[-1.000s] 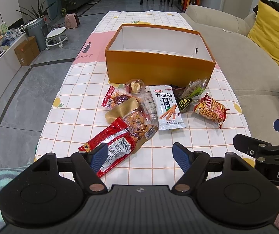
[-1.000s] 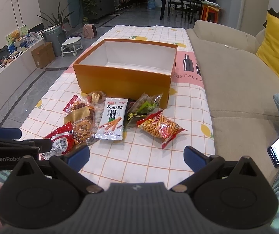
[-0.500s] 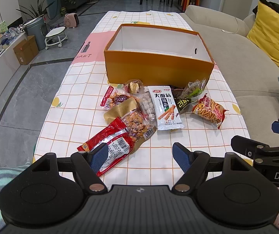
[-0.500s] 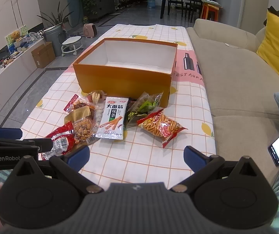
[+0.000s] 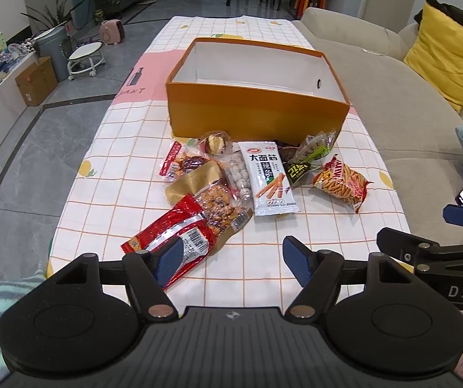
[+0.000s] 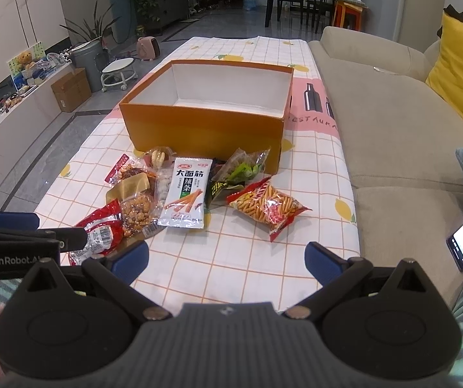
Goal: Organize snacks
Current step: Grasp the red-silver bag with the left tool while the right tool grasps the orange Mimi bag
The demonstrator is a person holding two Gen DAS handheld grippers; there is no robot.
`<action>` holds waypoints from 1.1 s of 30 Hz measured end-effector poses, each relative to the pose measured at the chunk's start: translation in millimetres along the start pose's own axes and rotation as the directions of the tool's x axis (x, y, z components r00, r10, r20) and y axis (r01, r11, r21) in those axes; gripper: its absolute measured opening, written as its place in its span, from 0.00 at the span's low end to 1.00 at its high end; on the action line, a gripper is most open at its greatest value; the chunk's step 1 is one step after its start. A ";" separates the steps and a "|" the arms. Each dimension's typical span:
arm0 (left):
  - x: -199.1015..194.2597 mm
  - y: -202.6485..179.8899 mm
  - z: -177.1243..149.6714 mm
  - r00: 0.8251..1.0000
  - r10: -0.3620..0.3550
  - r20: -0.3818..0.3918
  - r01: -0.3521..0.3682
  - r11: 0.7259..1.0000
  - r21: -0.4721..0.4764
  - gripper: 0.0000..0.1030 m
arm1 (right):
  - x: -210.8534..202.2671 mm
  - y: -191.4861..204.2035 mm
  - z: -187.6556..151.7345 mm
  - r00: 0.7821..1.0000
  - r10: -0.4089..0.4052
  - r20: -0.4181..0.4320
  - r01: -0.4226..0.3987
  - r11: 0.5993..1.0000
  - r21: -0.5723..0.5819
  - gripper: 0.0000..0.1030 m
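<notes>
With nothing between its narrowing jaws, the left gripper (image 5: 231,257) risked snagging the overlapping nut packet (image 5: 218,207) alongside the red packet (image 5: 173,232) at ten o'clock.

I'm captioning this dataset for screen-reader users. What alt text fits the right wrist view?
An open, empty orange cardboard box sits on a checked tablecloth, with a loose pile of snack packets in front, including a white spicy-strip packet and a red crunchy-stick bag. The right gripper hovers open nearby.

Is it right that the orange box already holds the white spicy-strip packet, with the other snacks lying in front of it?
No. In the right wrist view the orange box shows only bare white walls; the white packet lies on the tablecloth with the other snacks.
</notes>
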State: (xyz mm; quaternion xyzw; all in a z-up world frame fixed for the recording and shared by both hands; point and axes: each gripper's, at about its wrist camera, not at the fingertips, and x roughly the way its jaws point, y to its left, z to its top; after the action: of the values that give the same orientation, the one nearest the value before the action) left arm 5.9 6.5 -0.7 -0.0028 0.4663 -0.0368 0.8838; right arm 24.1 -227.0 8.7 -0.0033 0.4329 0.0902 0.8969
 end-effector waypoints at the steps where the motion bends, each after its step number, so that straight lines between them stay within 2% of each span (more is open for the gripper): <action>1: 0.6 1.6 0.7 1.000 -0.005 0.003 0.005 1.000 0.003 0.76 | 1.4 -0.8 -0.1 1.000 0.001 -0.002 -0.001 1.000 0.001 0.96; 6: 6.8 8.2 7.4 0.999 -0.032 0.030 0.032 0.999 0.021 0.75 | 11.8 -7.7 1.3 0.999 0.037 0.015 -0.037 0.999 0.009 0.96; 8: 12.4 10.5 11.3 0.999 -0.014 0.037 0.013 1.000 0.027 0.75 | 19.3 -11.0 3.2 0.998 0.055 0.020 -0.056 0.998 0.015 0.96; 11: 24.8 15.6 19.0 0.999 -0.023 0.044 0.020 0.998 0.057 0.75 | 36.6 -12.9 8.4 0.998 0.062 -0.004 -0.062 0.998 -0.016 0.96; 13: 36.2 22.1 25.3 0.998 -0.066 0.013 0.065 0.995 0.070 0.75 | 49.9 -13.5 11.0 0.999 0.049 -0.021 -0.050 0.997 -0.052 0.96; 15: 50.0 31.1 32.2 0.995 -0.097 -0.037 0.100 0.993 0.061 0.77 | 63.9 -16.5 14.0 0.998 0.044 -0.044 -0.047 0.995 -0.084 0.89; 19: 75.7 46.1 39.1 0.991 -0.068 -0.113 0.072 0.997 0.034 0.81 | 90.8 -26.6 20.4 0.997 0.005 -0.072 -0.015 0.992 -0.127 0.88; 23: 99.7 53.0 37.4 0.978 -0.039 -0.205 0.066 0.990 0.127 0.82 | 115.1 -37.0 25.5 0.996 0.006 -0.091 -0.019 0.989 -0.143 0.88; 28: 126.7 60.0 33.4 0.952 -0.022 -0.304 0.104 0.960 0.258 0.86 | 141.2 -44.3 33.5 0.993 0.036 -0.113 -0.059 0.978 -0.202 0.89; 33: 145.4 55.5 26.1 0.924 0.018 -0.382 0.154 0.897 0.414 0.87 | 166.4 -49.5 41.1 0.987 0.044 -0.153 -0.087 0.956 -0.281 0.89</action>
State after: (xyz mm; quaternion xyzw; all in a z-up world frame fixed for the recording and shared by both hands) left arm 112.7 51.3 -108.0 0.1858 0.6063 -0.1714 0.7540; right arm 165.4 -245.8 -98.5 -0.1252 0.4792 0.1811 0.8496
